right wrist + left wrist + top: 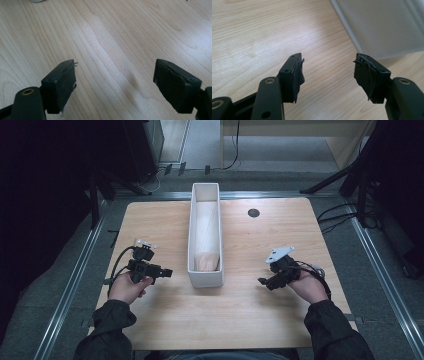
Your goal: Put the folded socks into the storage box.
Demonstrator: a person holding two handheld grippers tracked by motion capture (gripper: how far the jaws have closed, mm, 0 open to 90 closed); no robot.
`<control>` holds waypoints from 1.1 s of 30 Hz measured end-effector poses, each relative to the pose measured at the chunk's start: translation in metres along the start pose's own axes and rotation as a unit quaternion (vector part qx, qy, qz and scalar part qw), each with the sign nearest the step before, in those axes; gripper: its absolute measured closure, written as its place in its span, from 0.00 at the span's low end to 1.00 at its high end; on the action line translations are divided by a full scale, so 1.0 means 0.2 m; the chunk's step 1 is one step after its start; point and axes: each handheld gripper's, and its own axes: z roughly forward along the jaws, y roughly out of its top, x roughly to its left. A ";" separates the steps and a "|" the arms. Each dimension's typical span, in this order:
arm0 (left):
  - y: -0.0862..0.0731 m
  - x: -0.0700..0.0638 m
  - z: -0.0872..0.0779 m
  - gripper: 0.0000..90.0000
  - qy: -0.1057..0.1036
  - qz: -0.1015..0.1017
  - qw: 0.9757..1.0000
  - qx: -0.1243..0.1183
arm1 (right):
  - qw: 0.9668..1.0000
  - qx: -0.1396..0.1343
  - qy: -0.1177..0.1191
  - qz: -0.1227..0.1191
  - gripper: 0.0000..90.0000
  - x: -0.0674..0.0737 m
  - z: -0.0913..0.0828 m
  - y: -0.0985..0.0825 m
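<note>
Because nothing sits between their jaws, both claws read as waiting rather than working. The left gripper (pixel 169 272) has its jaws spread wide in the left gripper view, with bare wood under the gap; it hovers low over the table (pixel 150 220) and aims toward the side wall of the long white bin (pixel 387 25), which stands just ahead and to the right of its tips. That aim suggests the bin — or what lies in it — is the thing being approached. The right gripper (pixel 262 281) mirrors it on the other side: jaws spread, only wood grain between the pads, its nose turned inward toward the bin's near end but well apart from it.

Outward from the two claws, the bin runs lengthwise down the middle of the table, between them, so either hand can reach its near end equally. Inside that near end lies a pale, peach-toned soft item (pixel 206 260) — cloth or a bag, I cannot tell which. Beyond the right claw, near the far edge, a small dark round hole (pixel 253 212) marks the tabletop. My judgement: the reach has barely begun, and the open jaws are set for a first grasp.
</note>
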 end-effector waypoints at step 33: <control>-0.06 0.17 0.03 0.39 0.016 -0.018 1.000 0.005 | 1.000 0.001 0.001 0.000 0.20 0.00 -0.01 -0.01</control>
